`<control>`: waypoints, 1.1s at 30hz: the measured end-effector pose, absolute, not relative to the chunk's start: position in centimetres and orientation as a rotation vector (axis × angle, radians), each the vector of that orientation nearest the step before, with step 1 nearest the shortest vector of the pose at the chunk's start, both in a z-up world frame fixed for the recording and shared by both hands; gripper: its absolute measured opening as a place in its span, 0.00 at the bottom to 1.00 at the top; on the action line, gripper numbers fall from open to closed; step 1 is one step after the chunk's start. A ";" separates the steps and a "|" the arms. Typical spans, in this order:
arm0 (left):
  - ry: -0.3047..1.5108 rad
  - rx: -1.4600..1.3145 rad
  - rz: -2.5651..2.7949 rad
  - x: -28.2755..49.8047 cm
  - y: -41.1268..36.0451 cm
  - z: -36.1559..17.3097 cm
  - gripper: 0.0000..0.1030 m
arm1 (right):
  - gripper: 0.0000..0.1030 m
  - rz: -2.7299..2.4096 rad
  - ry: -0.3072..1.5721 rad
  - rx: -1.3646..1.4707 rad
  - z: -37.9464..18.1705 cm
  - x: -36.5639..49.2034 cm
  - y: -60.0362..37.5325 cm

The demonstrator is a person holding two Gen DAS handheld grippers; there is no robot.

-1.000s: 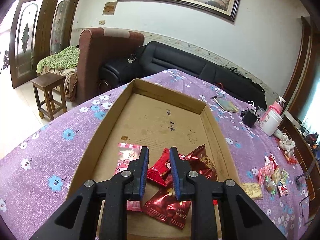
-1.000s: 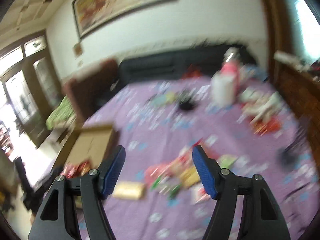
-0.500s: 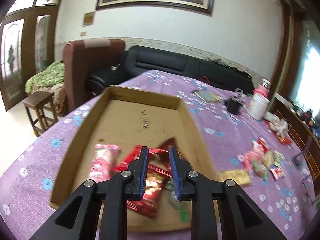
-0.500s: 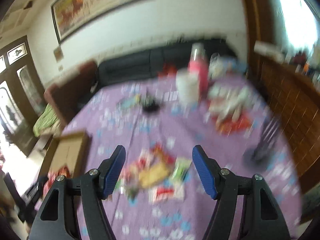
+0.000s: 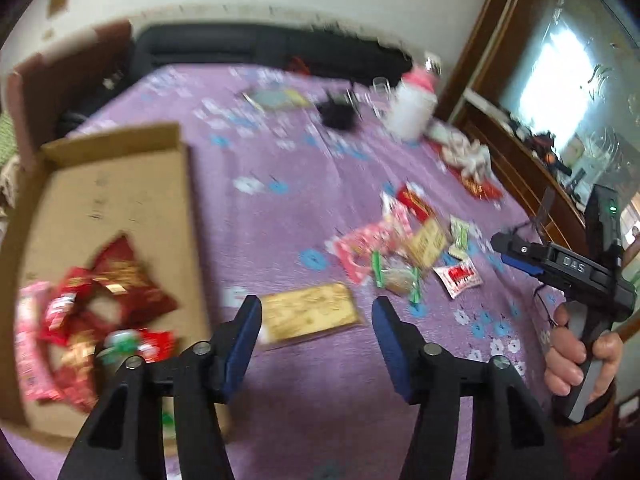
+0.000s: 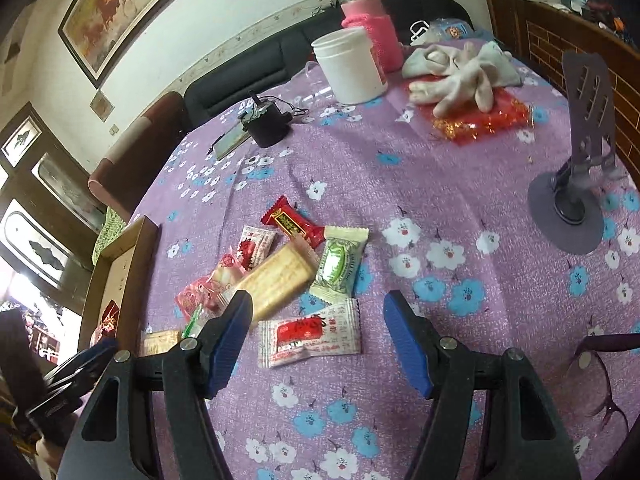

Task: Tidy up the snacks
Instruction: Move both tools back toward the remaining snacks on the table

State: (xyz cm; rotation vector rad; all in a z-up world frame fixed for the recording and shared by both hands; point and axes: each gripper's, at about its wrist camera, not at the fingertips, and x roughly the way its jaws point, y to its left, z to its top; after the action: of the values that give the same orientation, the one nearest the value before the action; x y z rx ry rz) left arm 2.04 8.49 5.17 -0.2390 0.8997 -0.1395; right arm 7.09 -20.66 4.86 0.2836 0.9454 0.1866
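We note the loose snacks lie in a cluster on the purple flower-printed tablecloth, between the carton and the table's right edge; nearest the right gripper is a white wrapper with a red label, flat on the cloth and between the lines of the two fingers; just beyond it a clear-wrapped tan biscuit bar lies aslant, touching a white-and-green candy wrapper on its right; a red candy with a gold label and a small white-and-red packet lie at the far side of the cluster; a pink crinkled packet lies at its left, partly behind the left finger.

Apart from the cluster, a flat tan cracker packet lies alone on the cloth just beside the carton's right wall, framed by the left gripper's fingers.

The shallow brown cardboard carton sits at the left edge of the table; red foil snack bags and a pink packet lie in its near end, blurred by motion; its far part is bare cardboard.

The left gripper has its blue-padded jaws spread wide, holding nothing, above the cloth; the right gripper is likewise spread wide and holds nothing.

At the far edge of the table stand a white plastic jar and a pink-sleeved flask, side by side; white cloth gloves rest on a red foil sheet.
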 end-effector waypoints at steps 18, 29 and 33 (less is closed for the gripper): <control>1.087 -0.203 -0.311 2.5 4.9 3.0 0.74 | 0.66 0.208 0.959 0.331 4.5 7.3 -21.3; 0.957 -0.108 -0.201 1.3 5.2 4.7 0.74 | 0.65 0.222 1.005 0.313 2.6 9.1 -20.5; 1.013 -0.084 -0.174 3.7 5.5 3.2 0.74 | 0.66 0.250 1.030 0.311 1.7 9.8 -20.1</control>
State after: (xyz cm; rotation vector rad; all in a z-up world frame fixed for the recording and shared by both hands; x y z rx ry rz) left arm 3.73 5.49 3.19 -0.0837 1.0127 -0.1735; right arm 9.76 -20.12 1.72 0.3112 1.0302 0.2496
